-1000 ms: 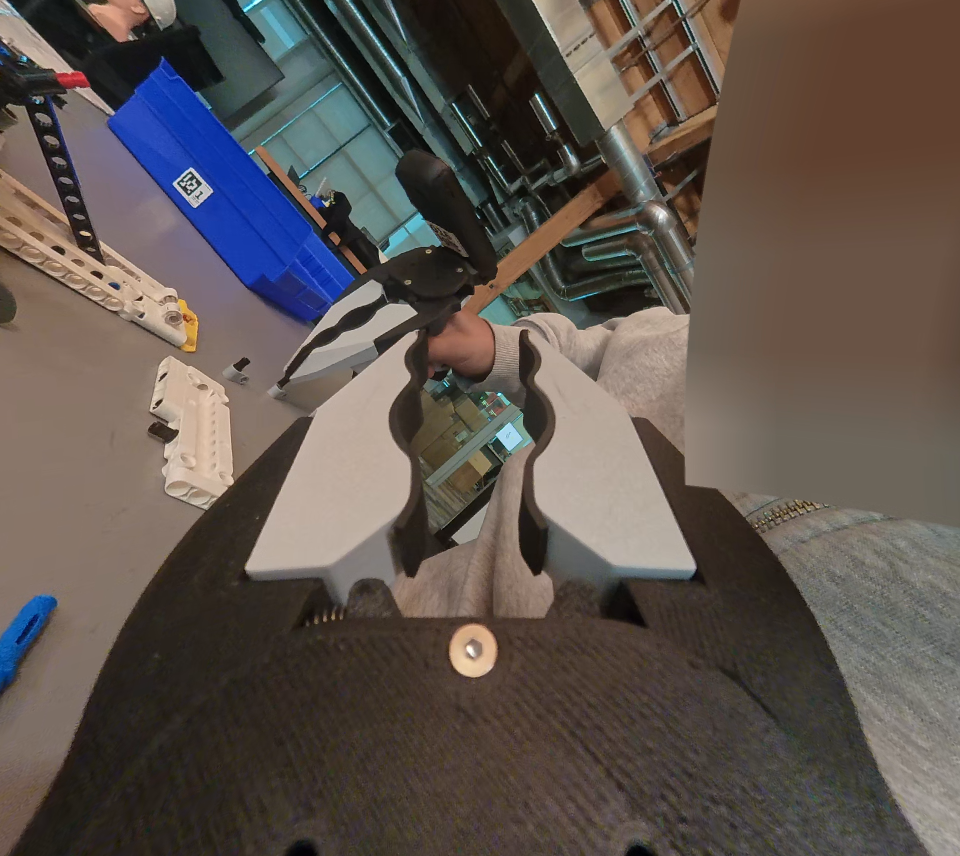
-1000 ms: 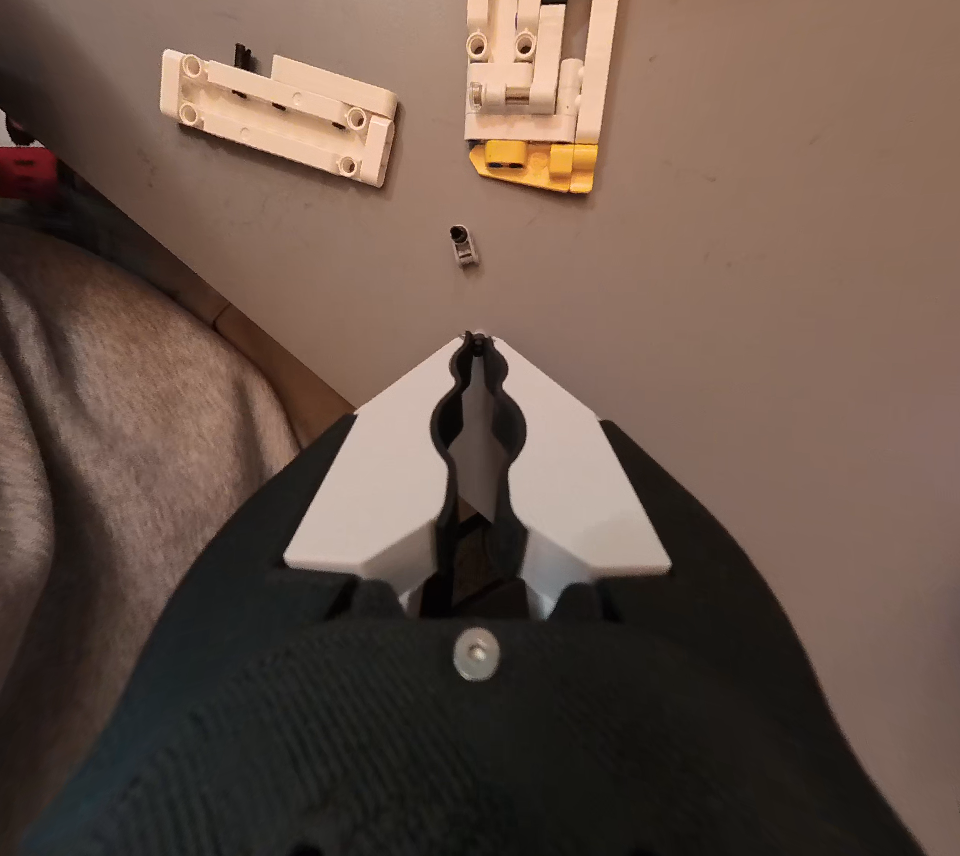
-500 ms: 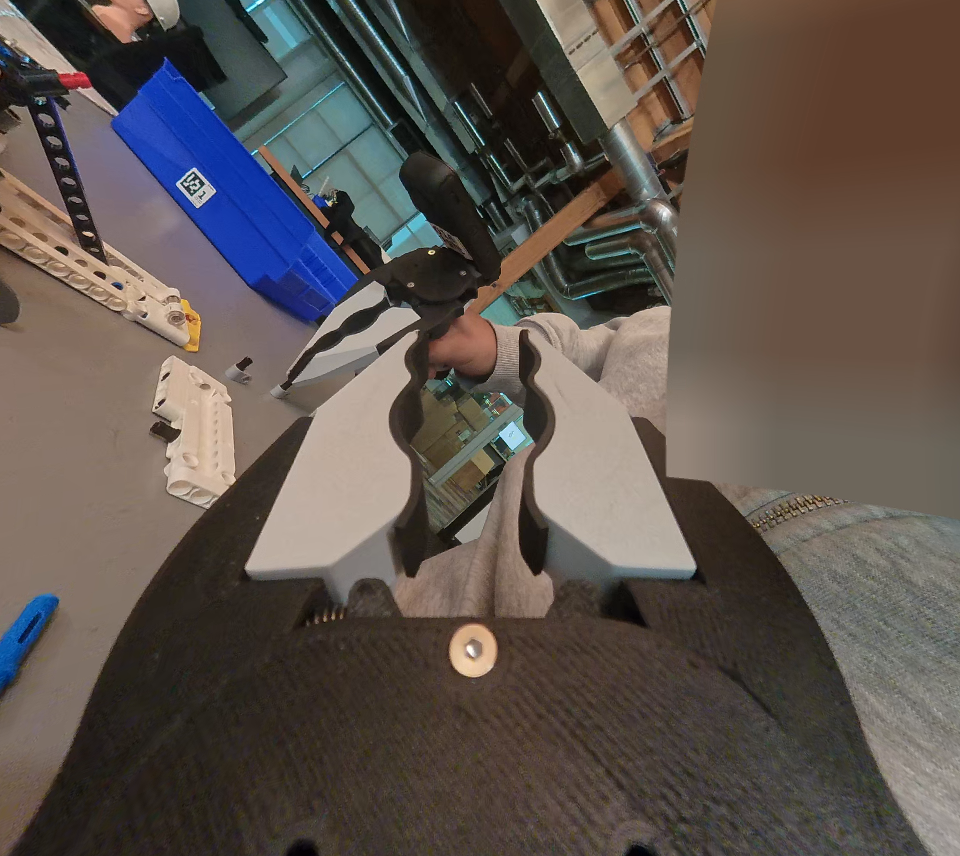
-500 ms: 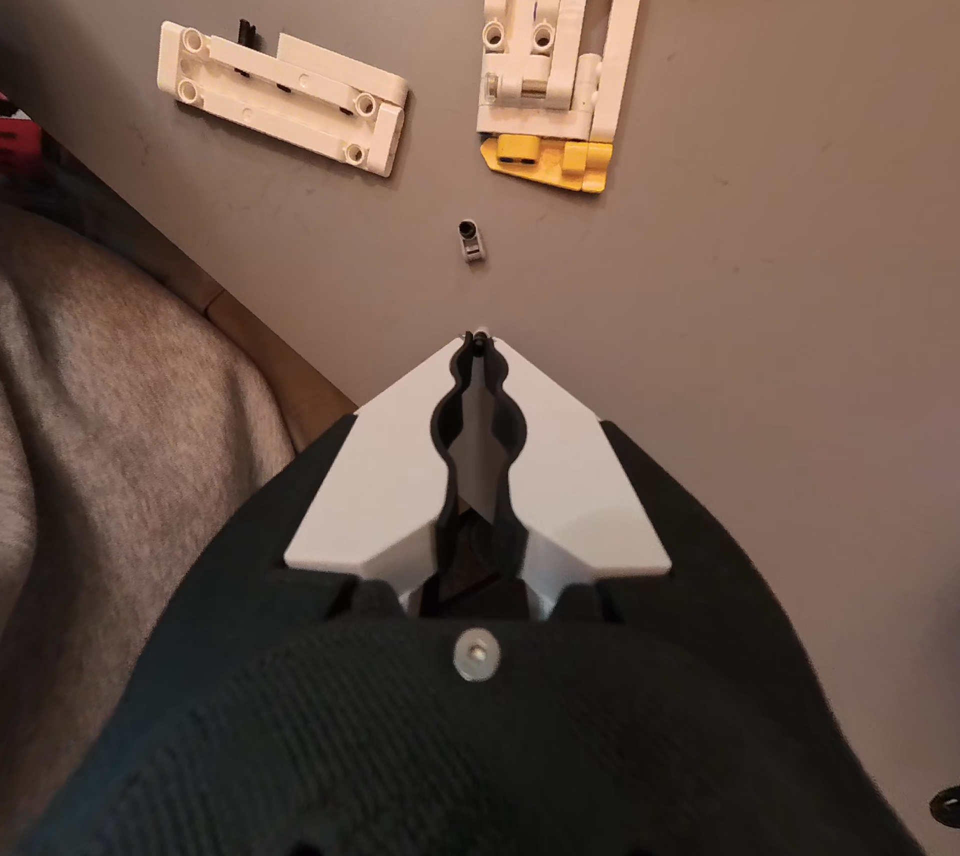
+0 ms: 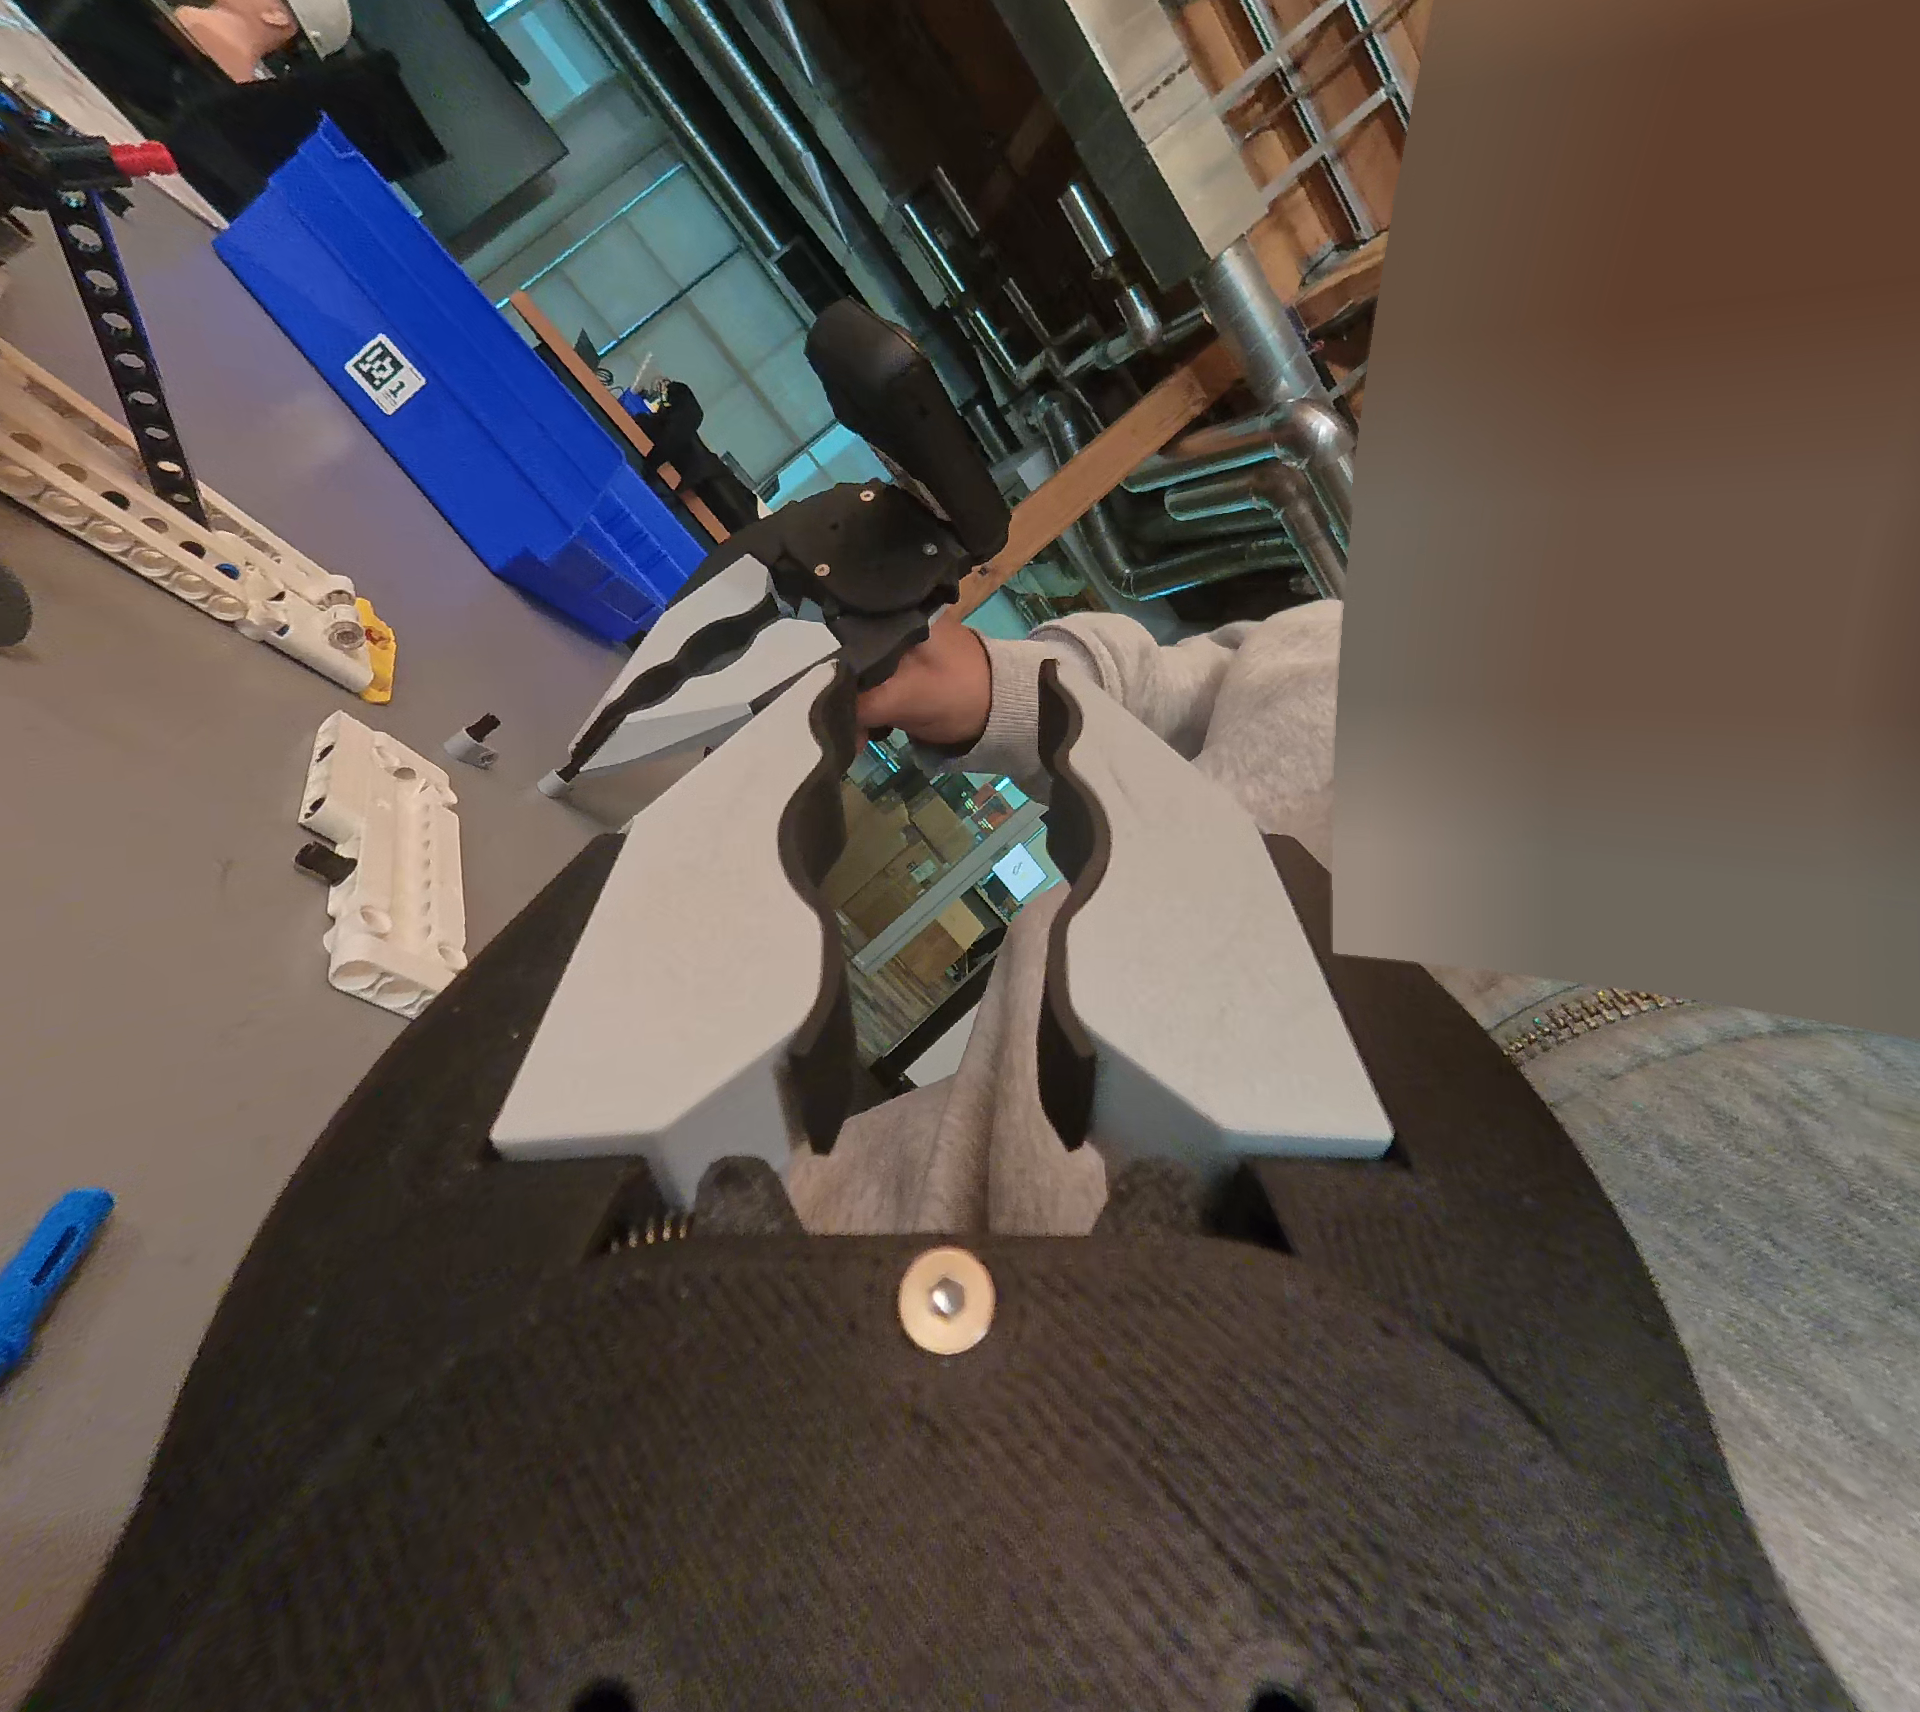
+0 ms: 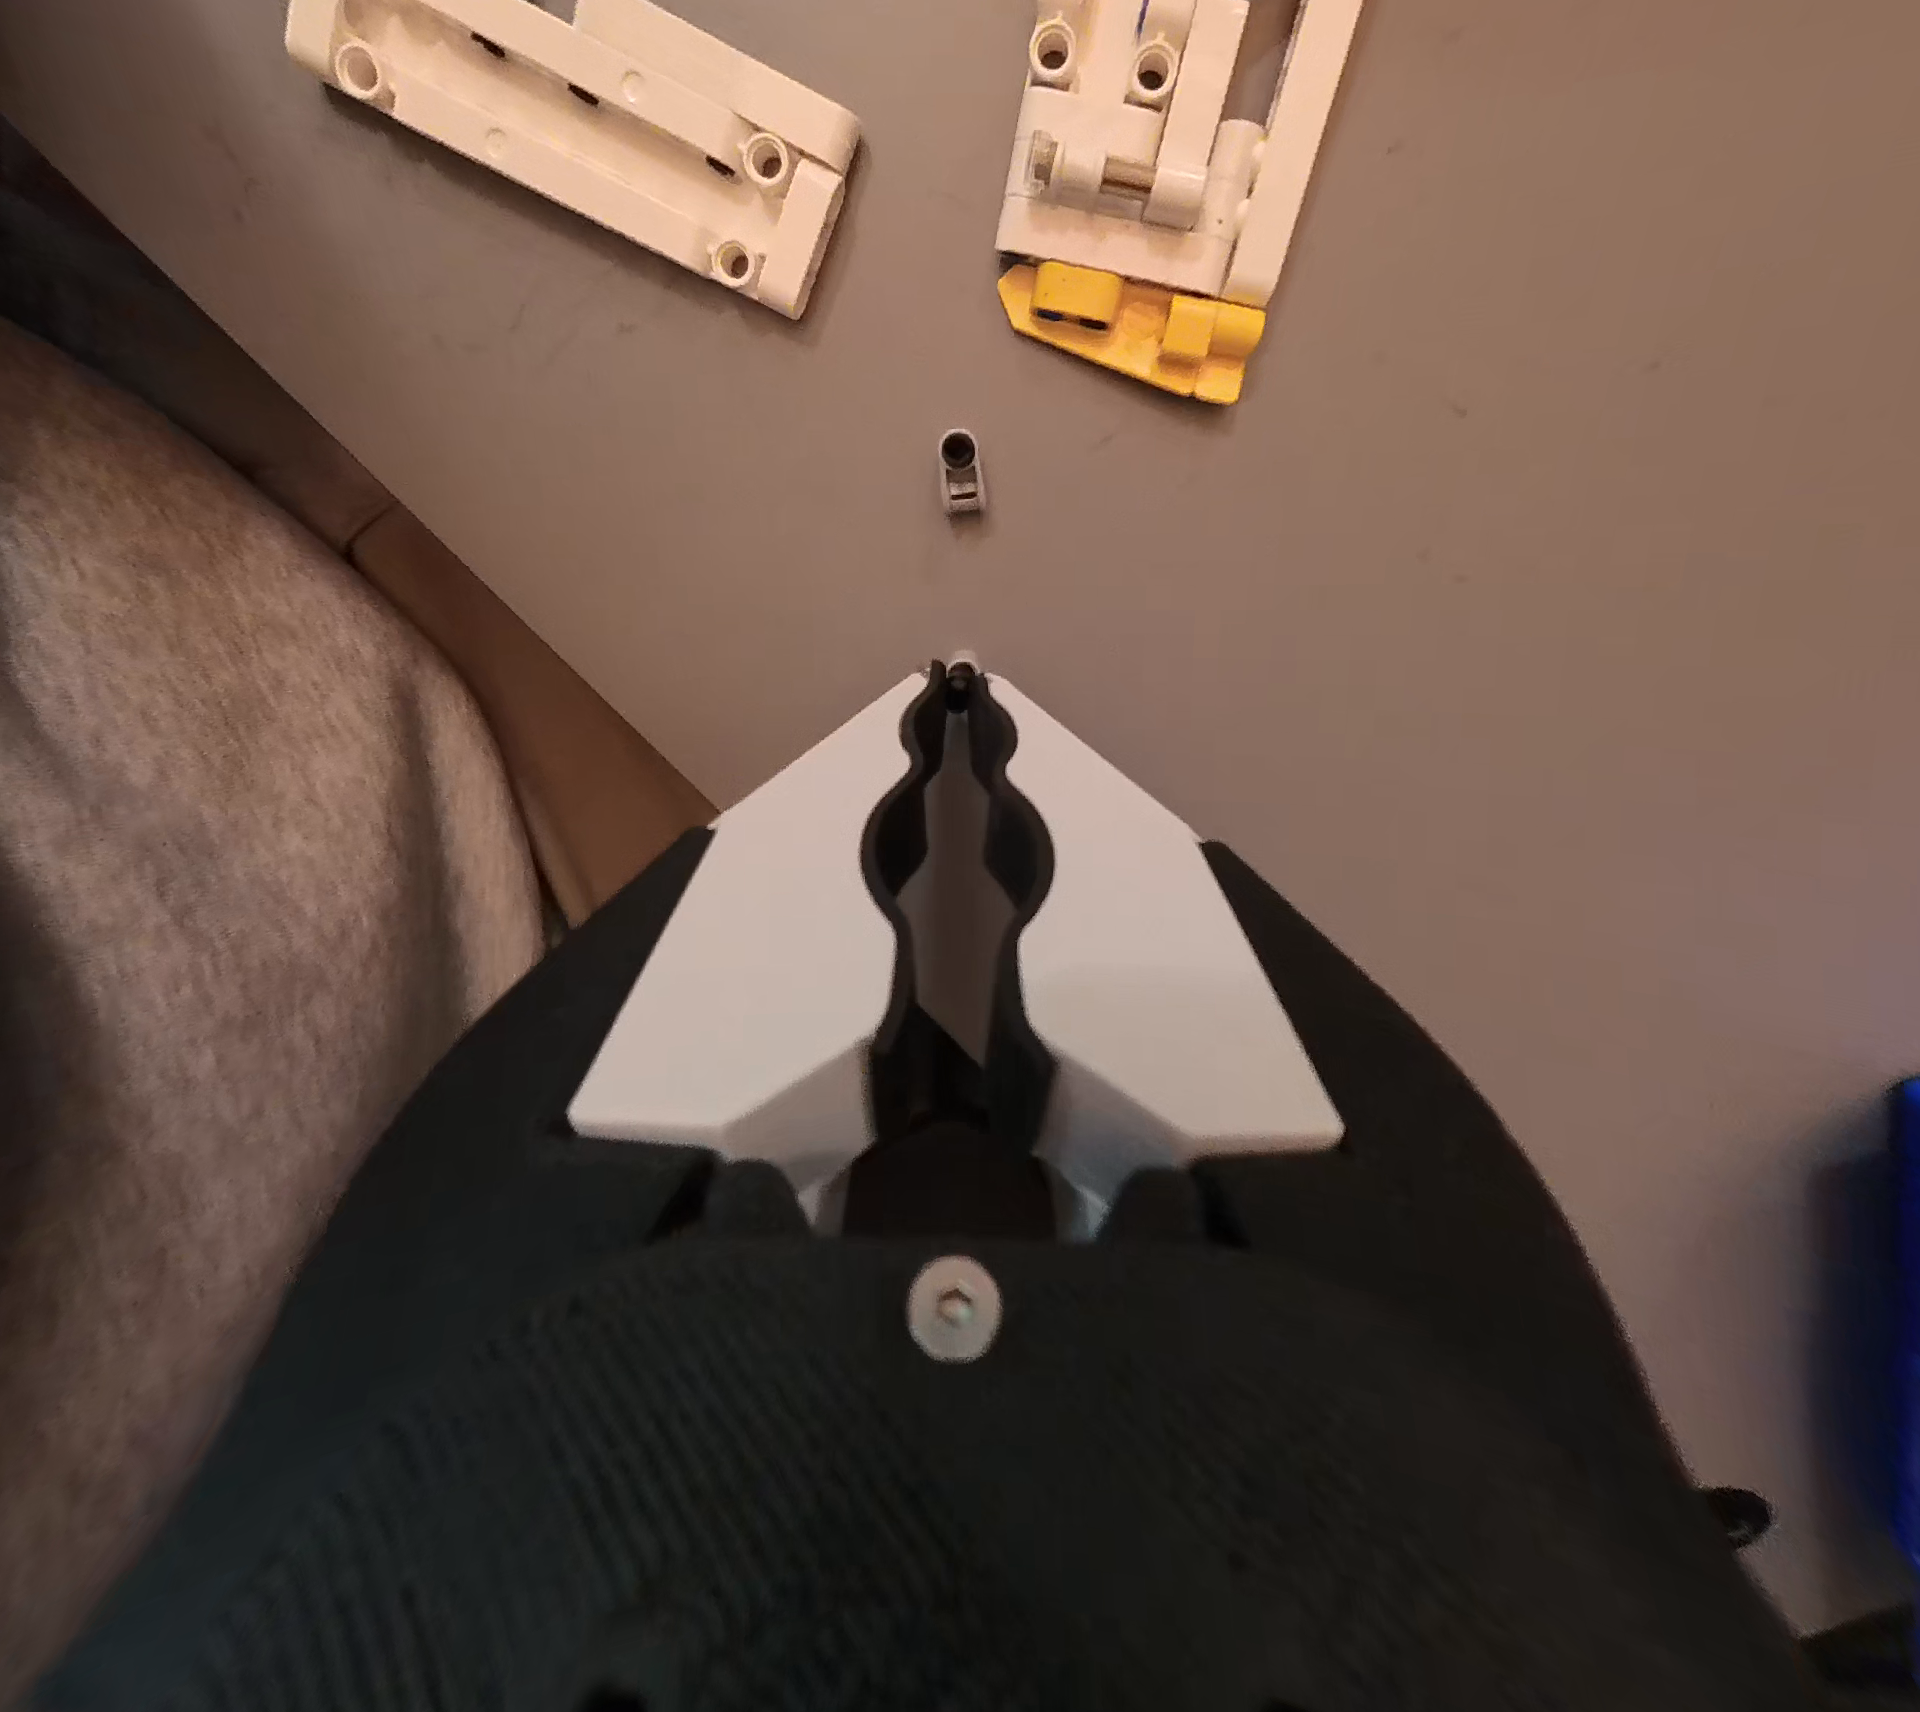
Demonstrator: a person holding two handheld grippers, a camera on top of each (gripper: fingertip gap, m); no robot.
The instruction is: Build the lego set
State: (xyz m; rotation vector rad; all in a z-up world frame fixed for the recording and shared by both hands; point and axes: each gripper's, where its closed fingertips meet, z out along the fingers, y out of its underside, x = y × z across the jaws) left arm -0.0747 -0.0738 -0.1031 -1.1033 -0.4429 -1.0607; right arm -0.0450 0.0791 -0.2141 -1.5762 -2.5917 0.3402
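On the grey counter (image 6: 1455, 623), seen from the right wrist view, a white flat panel (image 6: 582, 114) lies with its long axis running from far left to near right. To its right, a long white beam assembly (image 6: 1174, 52) runs away from the camera, its yellow end piece (image 6: 1132, 332) pointing near. A small grey connector (image 6: 963, 474) lies between that end piece and the right claw (image 6: 961, 683), dark bore facing far. The right claw is clenched on a tiny grey-and-black pin (image 6: 961, 670), possibly a second connector; too little of it shows to be sure.

Only the left wrist view shows the blue bin (image 5: 468, 426) at the counter's far side, a black holed beam (image 5: 120, 353) rising from the assembly (image 5: 208, 571), a blue piece (image 5: 47, 1257) at near left, and the right claw (image 5: 582, 753) from the side, tip low over the counter just beside the connector (image 5: 473, 735). The left claw (image 5: 940, 706) is released, fingers apart and empty, aimed at the person's grey sleeve (image 5: 1174, 696).

Compared with a second ago, the panel and assembly sit slightly lower and rightward in the right wrist view.
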